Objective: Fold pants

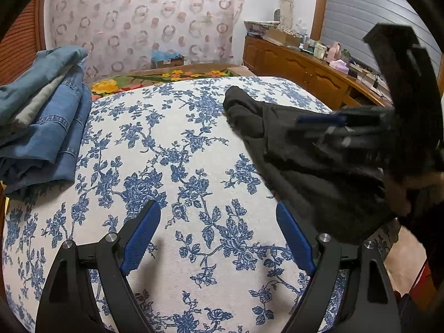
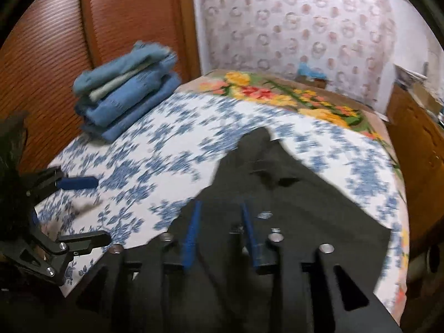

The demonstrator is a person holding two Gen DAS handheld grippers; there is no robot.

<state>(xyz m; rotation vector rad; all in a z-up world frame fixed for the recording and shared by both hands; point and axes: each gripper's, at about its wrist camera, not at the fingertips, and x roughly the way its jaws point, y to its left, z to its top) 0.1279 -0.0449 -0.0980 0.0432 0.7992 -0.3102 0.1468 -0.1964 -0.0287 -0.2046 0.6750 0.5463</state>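
Dark pants (image 1: 313, 152) lie bunched on the right side of a bed with a blue floral sheet (image 1: 177, 166). My left gripper (image 1: 219, 222) is open and empty over bare sheet, left of the pants. My right gripper (image 1: 327, 122) appears blurred over the pants. In the right wrist view the pants (image 2: 280, 183) spread under my right gripper (image 2: 222, 216). Its blue fingers (image 2: 191, 233) stand partly apart with dark cloth around them. Whether they pinch the cloth is unclear. My left gripper (image 2: 83, 208) shows at the left, open.
A stack of folded blue jeans (image 1: 41, 116) sits at the bed's far left corner (image 2: 125, 94). A flowered blanket (image 2: 291, 94) covers the far end. A wooden dresser (image 1: 305, 69) with clutter stands on the right. A wooden wardrobe (image 2: 55, 55) is at the left.
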